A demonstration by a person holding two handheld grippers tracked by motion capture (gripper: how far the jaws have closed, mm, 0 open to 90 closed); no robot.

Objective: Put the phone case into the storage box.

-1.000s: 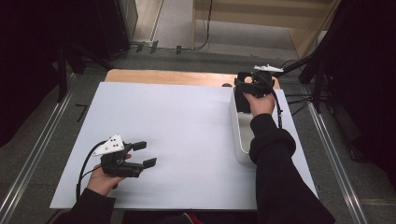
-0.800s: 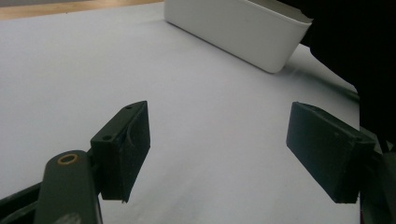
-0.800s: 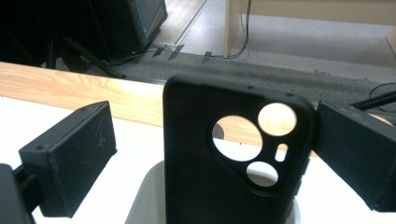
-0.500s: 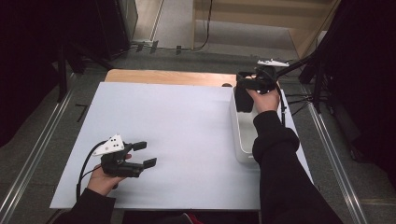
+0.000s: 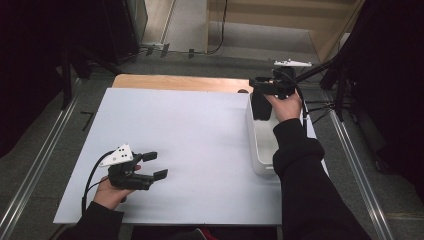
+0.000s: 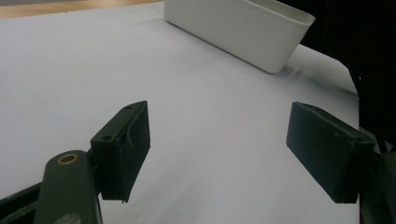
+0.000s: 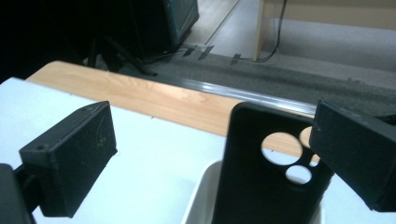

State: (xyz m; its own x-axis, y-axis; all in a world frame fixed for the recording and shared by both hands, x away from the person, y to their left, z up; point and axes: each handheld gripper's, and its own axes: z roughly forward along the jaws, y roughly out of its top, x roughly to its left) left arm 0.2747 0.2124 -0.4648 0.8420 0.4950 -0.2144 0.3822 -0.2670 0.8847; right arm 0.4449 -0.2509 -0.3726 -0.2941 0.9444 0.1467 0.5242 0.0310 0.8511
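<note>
A black phone case [image 7: 254, 186] with round camera cut-outs stands upright in the far end of a white bin [image 7: 198, 198]. My right gripper [image 7: 215, 133] is open around the case, whose top edge is close against the right-hand jaw. In the high view the right gripper [image 5: 257, 86] hovers above the far end of the bin [image 5: 251, 145], with the case [image 5: 260, 107] just below it. Near the front left of the table, my left gripper [image 5: 150, 166] is open and holds nothing. In its own view the left gripper [image 6: 219, 135] is over bare white sheet.
A white sheet [image 5: 190, 135] covers the table, and a strip of bare wood [image 5: 175, 82] shows at the far edge. The bin [image 6: 238, 25] lies along the right side. A dark sleeve [image 5: 300, 170] reaches over its near end. Cables and stands are on the floor beyond.
The right hand has lifted and drawn back a little to the far right, and the black case now shows standing in the bin. The left gripper has stayed put.
</note>
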